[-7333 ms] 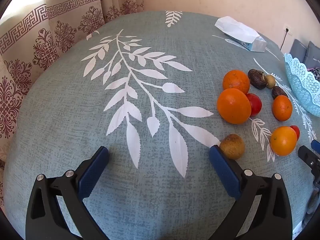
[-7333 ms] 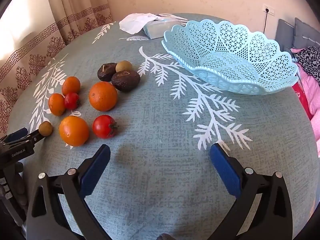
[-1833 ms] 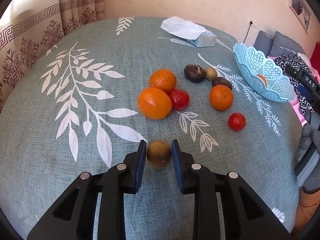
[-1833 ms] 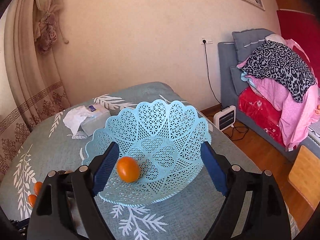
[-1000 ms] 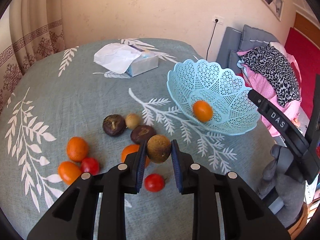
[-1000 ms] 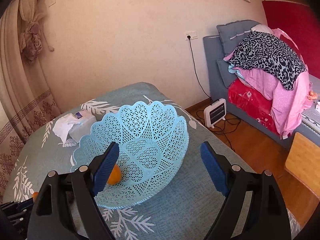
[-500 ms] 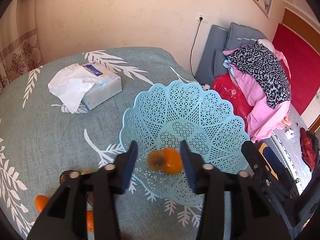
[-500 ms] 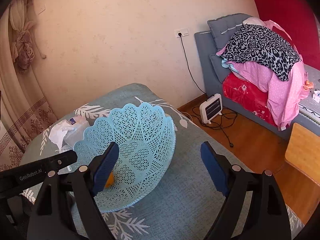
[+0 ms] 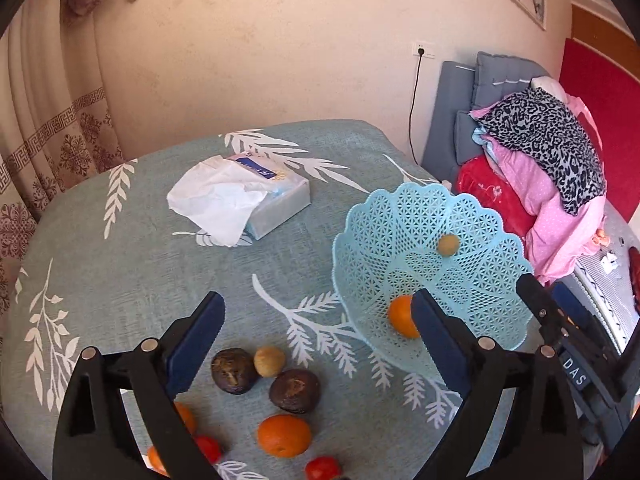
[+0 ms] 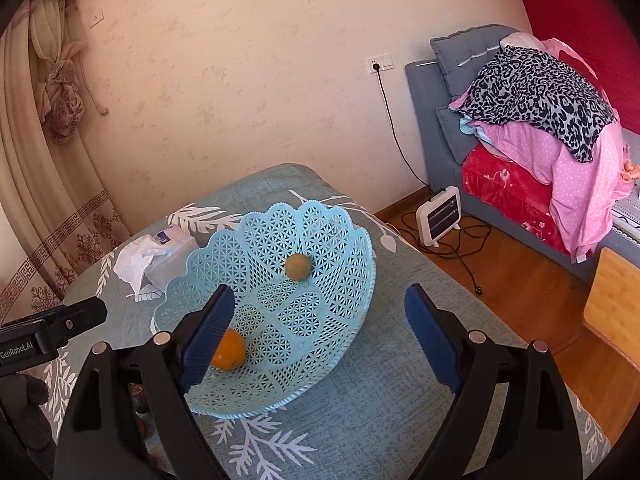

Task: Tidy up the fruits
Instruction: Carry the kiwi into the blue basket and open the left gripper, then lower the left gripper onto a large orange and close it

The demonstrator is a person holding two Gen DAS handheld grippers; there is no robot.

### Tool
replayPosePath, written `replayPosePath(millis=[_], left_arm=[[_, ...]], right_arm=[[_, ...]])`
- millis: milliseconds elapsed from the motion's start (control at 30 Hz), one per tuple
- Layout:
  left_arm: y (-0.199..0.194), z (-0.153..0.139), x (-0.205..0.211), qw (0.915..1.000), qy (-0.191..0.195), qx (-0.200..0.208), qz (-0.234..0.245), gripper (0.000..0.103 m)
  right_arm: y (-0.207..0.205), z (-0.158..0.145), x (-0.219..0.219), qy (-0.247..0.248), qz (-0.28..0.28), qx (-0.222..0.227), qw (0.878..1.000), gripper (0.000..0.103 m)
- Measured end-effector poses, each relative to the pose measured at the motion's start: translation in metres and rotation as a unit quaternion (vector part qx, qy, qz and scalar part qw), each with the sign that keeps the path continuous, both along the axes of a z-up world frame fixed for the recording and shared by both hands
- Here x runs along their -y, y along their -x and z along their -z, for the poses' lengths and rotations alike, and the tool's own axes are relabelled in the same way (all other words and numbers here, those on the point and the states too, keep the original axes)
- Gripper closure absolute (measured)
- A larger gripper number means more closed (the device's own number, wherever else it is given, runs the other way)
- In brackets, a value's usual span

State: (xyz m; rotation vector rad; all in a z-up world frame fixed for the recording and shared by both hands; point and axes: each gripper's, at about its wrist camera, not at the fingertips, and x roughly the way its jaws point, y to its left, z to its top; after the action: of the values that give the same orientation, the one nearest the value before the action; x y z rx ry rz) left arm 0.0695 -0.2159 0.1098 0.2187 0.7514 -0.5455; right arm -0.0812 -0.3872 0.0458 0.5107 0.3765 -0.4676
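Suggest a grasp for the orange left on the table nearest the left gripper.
Take the orange across its widest middle, coming from above with the open left gripper. It is round and stands apart from the dark fruit behind it and the tomato.

Counted: four oranges (image 9: 401, 315), two tomatoes (image 9: 322, 468), two dark fruits (image 9: 233, 365), two small brown fruits (image 9: 448, 244), one basket (image 9: 492, 280), one tissue box (image 9: 276, 196)
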Motion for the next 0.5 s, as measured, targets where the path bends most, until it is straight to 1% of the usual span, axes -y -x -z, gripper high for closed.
replayPosePath(millis=[67,200,300,400,500], left_arm=[[-0.002,0.0,-0.012,0.9999,-0.005,-0.001,-0.009,0.009],[-0.005,-0.003,-0.042,0.9993,-0.003,-0.006,-0.036,0.009],[-0.004,0.0,-0.063,0.9982,-0.015,-0.004,-0.058,0.009],[-0.004,0.007,-0.082,0.9966,-0.027,-0.002,-0.078,0.009],[-0.008,0.02,-0.102,0.9945,-0.03,-0.022,-0.098,0.009]], right_arm=[[-0.002,0.001,-0.002,0.002,-0.005,-0.002,1.0,0.015],[-0.005,0.002,-0.006,0.006,-0.016,-0.007,1.0,0.015],[-0.007,0.002,-0.008,0.01,-0.021,-0.01,1.0,0.015],[-0.01,0.004,-0.009,0.01,-0.029,-0.015,0.999,0.015],[-0.013,0.005,-0.011,0.012,-0.034,-0.021,0.999,0.015]])
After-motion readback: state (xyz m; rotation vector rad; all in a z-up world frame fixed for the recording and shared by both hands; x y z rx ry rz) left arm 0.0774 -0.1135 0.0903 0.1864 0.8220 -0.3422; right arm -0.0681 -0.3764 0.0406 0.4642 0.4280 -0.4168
